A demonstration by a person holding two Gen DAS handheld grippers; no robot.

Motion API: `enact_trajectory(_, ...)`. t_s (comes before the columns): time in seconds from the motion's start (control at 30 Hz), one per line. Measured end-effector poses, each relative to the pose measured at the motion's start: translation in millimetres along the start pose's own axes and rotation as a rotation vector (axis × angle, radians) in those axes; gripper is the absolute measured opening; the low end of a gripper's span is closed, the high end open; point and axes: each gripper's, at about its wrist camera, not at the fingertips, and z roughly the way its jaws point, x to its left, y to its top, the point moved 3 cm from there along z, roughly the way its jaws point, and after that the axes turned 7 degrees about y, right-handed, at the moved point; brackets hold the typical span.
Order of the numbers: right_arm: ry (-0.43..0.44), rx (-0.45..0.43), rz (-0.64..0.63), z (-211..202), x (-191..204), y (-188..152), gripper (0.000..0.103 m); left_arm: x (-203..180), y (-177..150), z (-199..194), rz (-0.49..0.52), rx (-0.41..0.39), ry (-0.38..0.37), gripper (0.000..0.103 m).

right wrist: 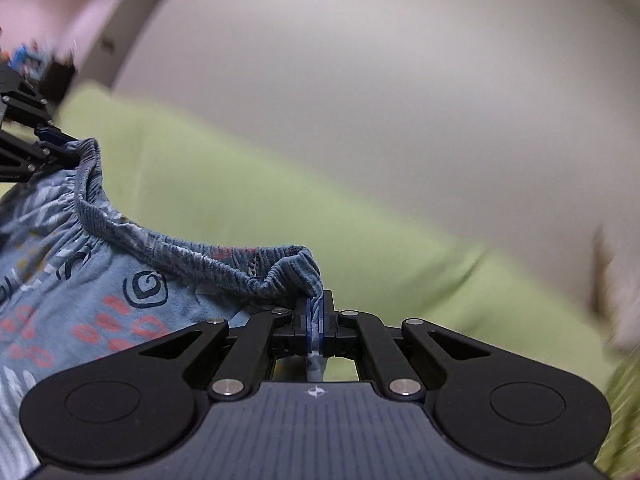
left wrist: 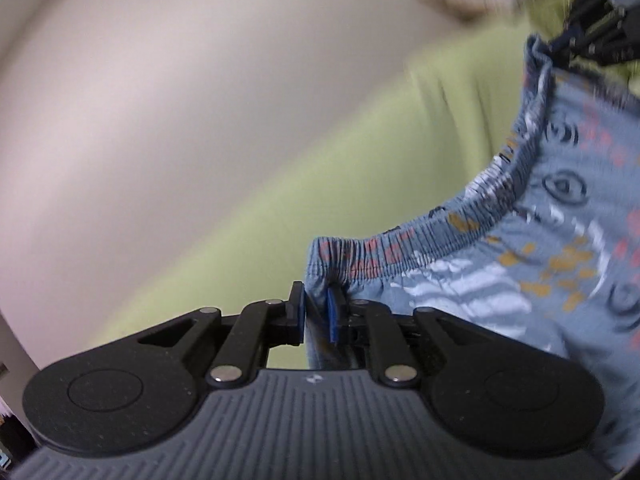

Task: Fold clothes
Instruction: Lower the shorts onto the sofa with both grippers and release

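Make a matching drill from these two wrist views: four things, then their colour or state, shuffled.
Things:
1. left gripper
2. right gripper
3. patterned shorts
4. cover

States:
A. plain light green, lying behind
B. blue with spirals and red dots
C. jaws shut on the waistband's left end
D. jaws shut on the waistband's right end

Pairs: 1-C, 2-D, 3-B, 4-A
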Motion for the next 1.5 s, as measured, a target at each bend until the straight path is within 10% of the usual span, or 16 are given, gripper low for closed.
enact_trajectory(0.17, 0.052, 0.299, 0.119, 149, -16, -109, 0.002, -105, -86, 169, 0.039, 0.303, -0.174, 0.014)
enact_trajectory(0.33, 0.086, 0.523, 0.255, 237, -19, -217, 0.024, -133, -149, 225, -0.105, 0.461, -0.312, 0.019)
enact_trajectory(0.4, 0.132, 0.49, 0.371, 230, -27, -233, 0.041, -123, -164, 229, -0.201, 0.472, -0.386, 0.026)
enact_trajectory(0.73, 0.261, 0.369, 0.632, 237, -42, -223, 0.05, -131, -176, 255, -0.438, 0.581, -0.537, 0.025)
enact_trajectory(0.8, 0.289, 0.393, 0.617, 253, -36, -224, 0.05, -131, -175, 250, -0.422, 0.552, -0.533, 0.005)
enact_trajectory(0.9, 0.325, 0.432, 0.546, 273, -22, -223, 0.002, -139, -167, 243, -0.319, 0.506, -0.479, 0.002)
enact_trajectory(1.1, 0.234, 0.383, 0.537, 289, -29, -211, 0.0, -160, -144, 264, -0.083, 0.378, -0.33, 0.004)
enact_trajectory(1.37, 0.104, 0.425, 0.583, 309, -35, -213, 0.004, -184, -115, 307, 0.031, 0.322, -0.244, 0.01)
enact_trajectory(1.43, 0.06, 0.427, 0.606, 297, -32, -213, 0.037, -185, -122, 299, 0.041, 0.339, -0.24, 0.011)
enact_trajectory(1.5, 0.002, 0.364, 0.603, 265, -28, -206, 0.049, -172, -131, 282, -0.002, 0.358, -0.246, 0.012)
